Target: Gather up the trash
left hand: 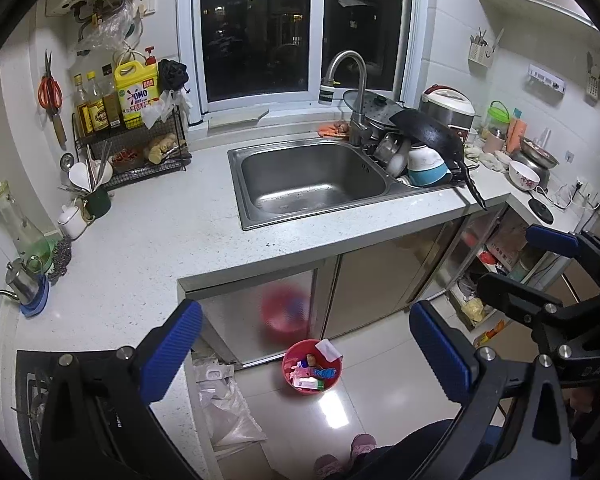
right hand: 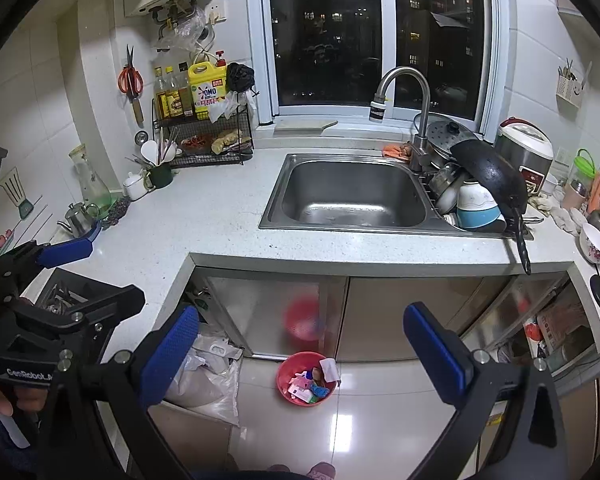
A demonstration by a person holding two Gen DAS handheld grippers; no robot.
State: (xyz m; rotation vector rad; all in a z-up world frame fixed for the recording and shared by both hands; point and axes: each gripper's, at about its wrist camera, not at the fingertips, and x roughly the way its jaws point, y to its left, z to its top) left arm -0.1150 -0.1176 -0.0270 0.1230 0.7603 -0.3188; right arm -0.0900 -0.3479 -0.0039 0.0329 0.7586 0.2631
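Observation:
A small red bin (left hand: 300,350) stands on the glossy floor in front of the steel cabinet doors. It holds mixed trash: a white card (left hand: 328,350), pink, blue and green wrappers (left hand: 310,378). My left gripper (left hand: 308,346) hangs open high above it, nothing between its blue pads. The right gripper (left hand: 532,264) shows at the right edge, open too. In the right wrist view the red bin (right hand: 296,360) lies between and below the open right gripper (right hand: 304,354) fingers, and the left gripper (right hand: 94,274) is open at the left over the counter corner.
An L-shaped white counter (left hand: 148,248) carries a steel sink (left hand: 312,176), stacked dishes and a black pan whose handle (right hand: 522,248) juts over the edge. Plastic bags (right hand: 208,380) slump on the floor beside the cabinet. A person's slippered feet (left hand: 348,456) stand near the bin.

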